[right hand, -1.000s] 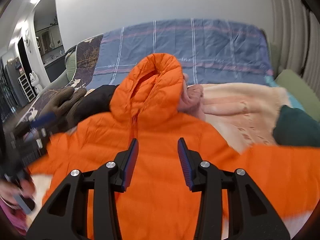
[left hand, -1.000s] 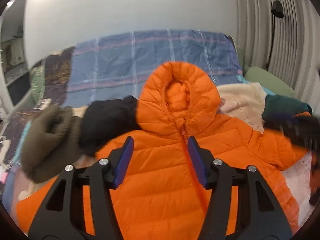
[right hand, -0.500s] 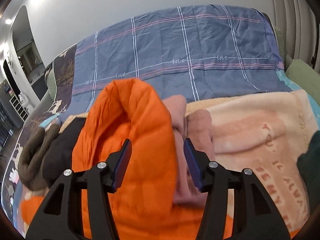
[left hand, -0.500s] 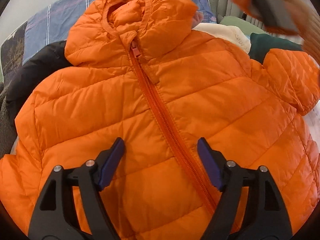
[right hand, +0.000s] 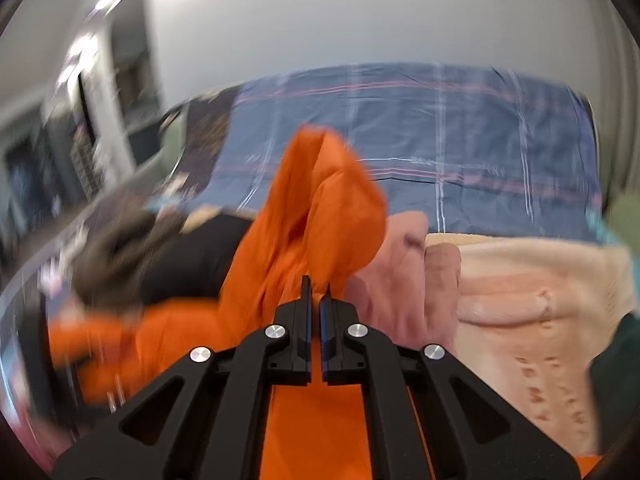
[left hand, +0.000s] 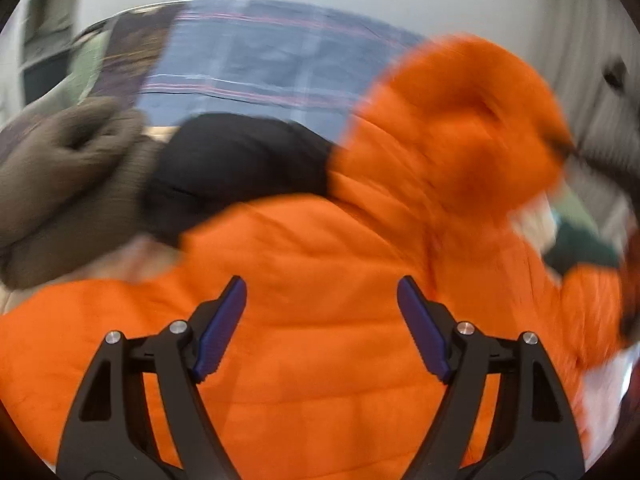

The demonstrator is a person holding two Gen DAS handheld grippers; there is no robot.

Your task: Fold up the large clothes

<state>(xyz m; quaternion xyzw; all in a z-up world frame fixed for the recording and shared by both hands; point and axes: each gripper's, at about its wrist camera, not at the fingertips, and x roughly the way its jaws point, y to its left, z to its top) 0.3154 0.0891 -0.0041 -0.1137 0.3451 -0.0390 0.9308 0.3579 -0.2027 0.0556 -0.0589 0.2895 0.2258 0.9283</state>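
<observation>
Orange puffer jacket [left hand: 320, 320] fills the lower frame on the bed [right hand: 480, 140]. Right gripper [right hand: 316, 292] has just closed, fingers clamped on its hood [right hand: 320, 200]. Left gripper [left hand: 320, 304] fingers stand apart above the jacket.

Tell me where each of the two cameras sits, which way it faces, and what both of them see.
Left wrist: on the left gripper, jaws open, looking down over the orange jacket toward the bed.
Right wrist: on the right gripper, shut on the jacket's hood, facing the plaid bedspread.
Shared: jacket, black garment, bedspread.
</observation>
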